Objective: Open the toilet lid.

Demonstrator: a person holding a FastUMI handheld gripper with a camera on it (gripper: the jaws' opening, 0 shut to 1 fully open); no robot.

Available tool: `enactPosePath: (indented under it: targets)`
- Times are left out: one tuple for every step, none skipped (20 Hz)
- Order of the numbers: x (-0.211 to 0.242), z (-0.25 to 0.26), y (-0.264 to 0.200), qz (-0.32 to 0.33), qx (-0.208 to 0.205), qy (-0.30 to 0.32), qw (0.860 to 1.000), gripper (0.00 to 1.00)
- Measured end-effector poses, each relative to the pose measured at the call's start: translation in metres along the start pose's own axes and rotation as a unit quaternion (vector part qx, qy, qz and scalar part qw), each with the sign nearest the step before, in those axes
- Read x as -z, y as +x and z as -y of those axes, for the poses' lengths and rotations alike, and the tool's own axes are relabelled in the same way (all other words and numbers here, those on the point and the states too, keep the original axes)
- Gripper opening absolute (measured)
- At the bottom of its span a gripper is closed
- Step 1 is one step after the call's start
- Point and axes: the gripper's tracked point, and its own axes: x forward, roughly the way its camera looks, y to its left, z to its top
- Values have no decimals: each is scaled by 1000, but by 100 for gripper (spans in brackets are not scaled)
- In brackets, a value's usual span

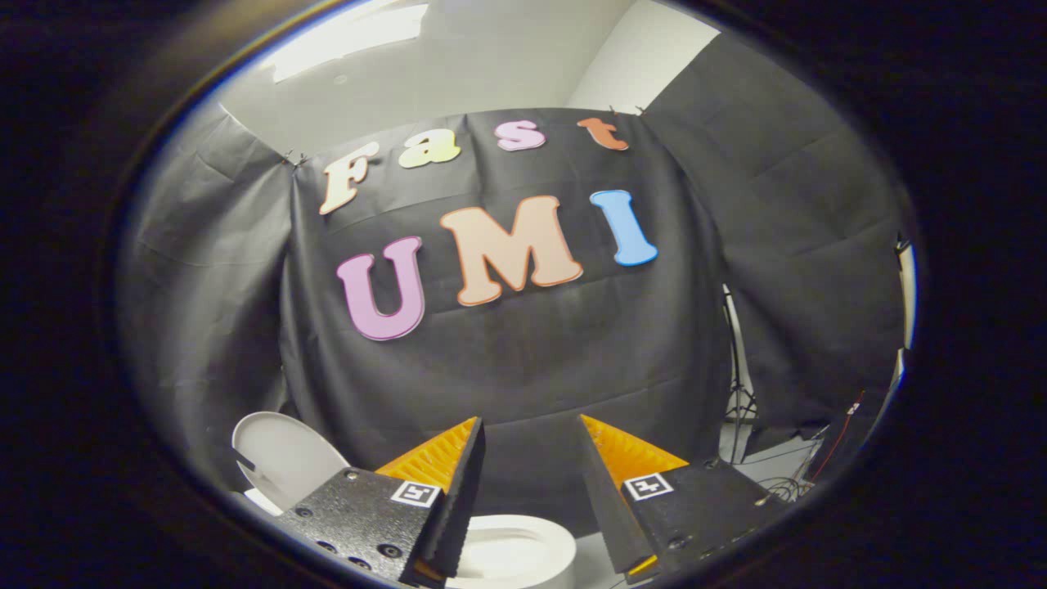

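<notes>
Already upright, the toilet lid; tongs apart, empty.

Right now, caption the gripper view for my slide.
Open gripper held empty above the toilet bowl, with the toilet lid already raised upright to one side.

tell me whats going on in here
A person is working a handheld claw in a booth hung with black cloth, dealing with a white toilet. The toilet lid stands raised, off beside one finger, and the white seat rim shows low between and below the two fingers. The claw is open, holding nothing, with its fingers pointed at the cloth wall above the bowl. The lid looks already opened.
</notes>
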Motion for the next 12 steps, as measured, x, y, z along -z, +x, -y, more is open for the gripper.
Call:
enactPosePath:
  targets:
    - [-1, 12, -2, 2, 9, 1, 1000, 67]
    - [-2, 24, -5, 2, 19, 0, 1000, 67]
    - [-1, 34, -7, 1, 28, 0, 1000, 67]
    - [-1, 43, -10, 0, 35, 0, 999, 67]
    - [0, 52, -13, -1, 40, 0, 999, 67]
    - [-1, 57, -17, 0, 41, -1, 999, 67]
    - [-1, 61, -20, 2, 40, -1, 999, 67]
    - [-1, 66, -23, 4, 41, -3, 999, 67]
    - [0, 72, -25, 6, 43, -6, 999, 67]
    - [0, 76, -29, 7, 44, -7, 999, 67]
    - [1, 80, -32, 8, 43, -9, 999, 67]
    - [1, 84, -36, 12, 45, -12, 999, 67]
